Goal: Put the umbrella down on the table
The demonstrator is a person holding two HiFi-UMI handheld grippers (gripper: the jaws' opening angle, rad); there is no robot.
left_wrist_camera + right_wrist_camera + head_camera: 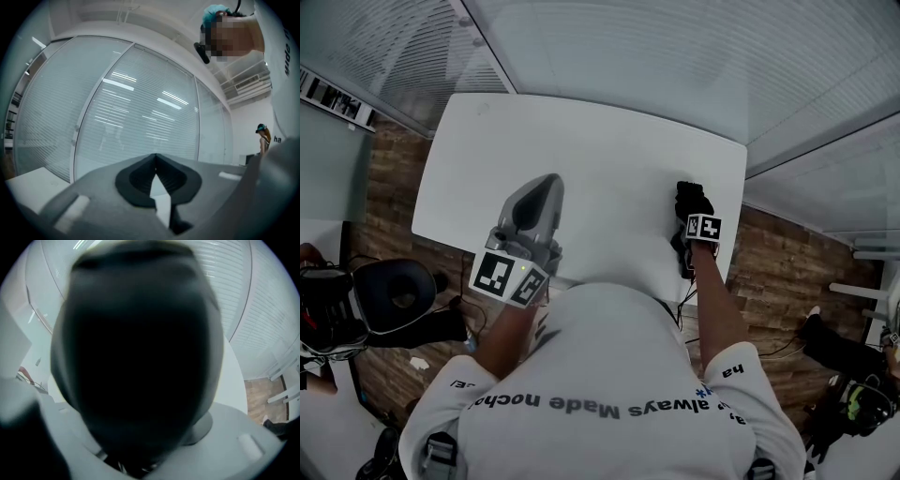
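- Head view: the left claw [550, 181] hangs over the near edge of the white counter [609, 141], pointing across it. The right claw [695, 212] tips steeply down at the counter's right side, with the black umbrella [690, 195] at its tip.
- Left gripper view: the jaws meet at their tips, with nothing between them.
- Right gripper view: the claw stands wide, and the dark umbrella [136, 343] between its jaws fills most of the view.

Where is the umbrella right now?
The black umbrella is at the head view's right, over the right end of the white table near its front edge, between the jaws of the right gripper.
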